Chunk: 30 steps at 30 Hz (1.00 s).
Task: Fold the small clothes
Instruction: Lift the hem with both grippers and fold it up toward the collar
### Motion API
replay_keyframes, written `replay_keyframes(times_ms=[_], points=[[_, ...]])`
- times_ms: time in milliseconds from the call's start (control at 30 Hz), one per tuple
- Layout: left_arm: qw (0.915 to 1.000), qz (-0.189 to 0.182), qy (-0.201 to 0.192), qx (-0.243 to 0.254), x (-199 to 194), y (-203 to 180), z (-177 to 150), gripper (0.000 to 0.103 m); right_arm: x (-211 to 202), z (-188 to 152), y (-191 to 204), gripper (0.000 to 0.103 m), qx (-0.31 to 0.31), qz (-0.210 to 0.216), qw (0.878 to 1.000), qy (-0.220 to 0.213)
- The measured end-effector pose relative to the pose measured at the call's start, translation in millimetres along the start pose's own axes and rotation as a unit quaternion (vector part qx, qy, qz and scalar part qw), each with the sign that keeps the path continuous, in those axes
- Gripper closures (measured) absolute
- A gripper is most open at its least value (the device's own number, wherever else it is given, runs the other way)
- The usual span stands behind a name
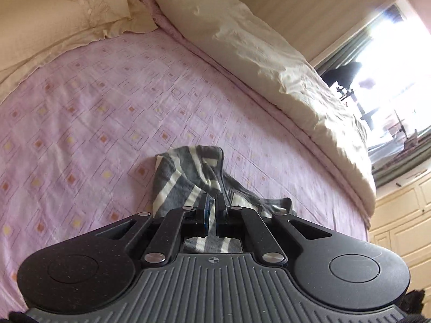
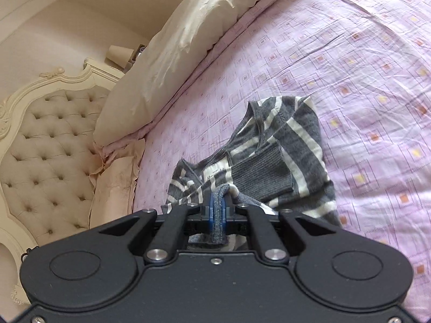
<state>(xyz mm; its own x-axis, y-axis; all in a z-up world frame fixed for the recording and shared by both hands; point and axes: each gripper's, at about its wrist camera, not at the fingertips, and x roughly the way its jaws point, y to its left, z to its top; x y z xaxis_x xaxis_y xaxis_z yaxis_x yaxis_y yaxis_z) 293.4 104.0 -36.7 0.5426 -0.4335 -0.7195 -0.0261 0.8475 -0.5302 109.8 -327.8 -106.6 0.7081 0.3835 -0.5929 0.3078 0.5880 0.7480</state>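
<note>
Between the right gripper's [image 2: 217,202] pinched fingers [image 2: 212,207] sits the striped sweater's [image 2: 296,145] edge.

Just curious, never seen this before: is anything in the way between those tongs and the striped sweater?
Nothing visible. The right tongs are already shut on a fold of the striped sweater. The left tongs are right at it, jaws slightly apart, on the pink bedsheet.

The sweater [image 2: 272,156] lies crumpled on the bed [image 2: 350,80], directly ahead of both tools. Behind it a folded duvet [image 1: 264,62] runs along the bed's far side. A pillow [image 1: 54,24] rests at the head, against the headboard [image 2: 51,134], near the duvet's end.
</note>
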Motion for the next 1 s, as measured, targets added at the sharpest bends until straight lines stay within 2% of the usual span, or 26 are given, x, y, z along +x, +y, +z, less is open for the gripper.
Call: replay_keyframes(times_ms=[33,100,133,200,267,367,467,567,667,800,1000], points=[[0.9997,0.000,0.009,0.022,5.9,-0.6,0.4,0.092,5.4,2.5,0.9,0.091,-0.001,-0.003,1.000,0.001],[0.9972,-0.001,0.046,0.059,21.6,-0.9,-4.2,0.064,15.6,5.7,0.7,0.091,-0.004,-0.011,1.000,0.010],[0.9948,-0.006,0.068,0.075,29.3,-0.5,-9.2,0.061,19.7,5.9,-0.2,0.091,-0.006,-0.016,1.000,0.014],[0.9870,-0.013,0.117,0.110,44.4,0.9,-24.4,0.060,25.6,4.3,-3.3,0.091,-0.008,-0.024,0.999,0.024],[0.9753,-0.004,0.164,0.148,60.0,1.8,-44.7,0.060,29.0,0.5,-5.6,0.091,-0.010,-0.033,0.999,0.032],[0.9512,0.005,0.224,0.212,82.2,-2.2,-74.1,0.060,28.3,-7.7,-8.4,0.091,-0.009,-0.044,0.998,0.042],[0.9321,0.008,0.246,0.265,91.8,-8.3,-96.6,0.060,24.6,-15.8,-12.2,0.091,-0.004,-0.052,0.998,0.047],[0.9230,0.001,0.248,0.294,96.5,-15.4,-107.3,0.060,21.3,-22.6,-15.4,0.091,0.001,-0.060,0.997,0.051],[0.9231,-0.004,0.245,0.296,101.7,-20.1,-109.0,0.060,19.4,-26.9,-18.0,0.091,0.006,-0.063,0.997,0.053],[0.9337,-0.020,0.235,0.269,104.7,-19.5,-99.6,0.060,18.1,-28.2,-18.1,0.091,0.005,-0.065,0.996,0.053],[0.9433,-0.010,0.239,0.230,111.3,-8.2,-88.1,0.061,17.8,-28.7,-19.6,0.091,0.005,-0.067,0.996,0.053]])
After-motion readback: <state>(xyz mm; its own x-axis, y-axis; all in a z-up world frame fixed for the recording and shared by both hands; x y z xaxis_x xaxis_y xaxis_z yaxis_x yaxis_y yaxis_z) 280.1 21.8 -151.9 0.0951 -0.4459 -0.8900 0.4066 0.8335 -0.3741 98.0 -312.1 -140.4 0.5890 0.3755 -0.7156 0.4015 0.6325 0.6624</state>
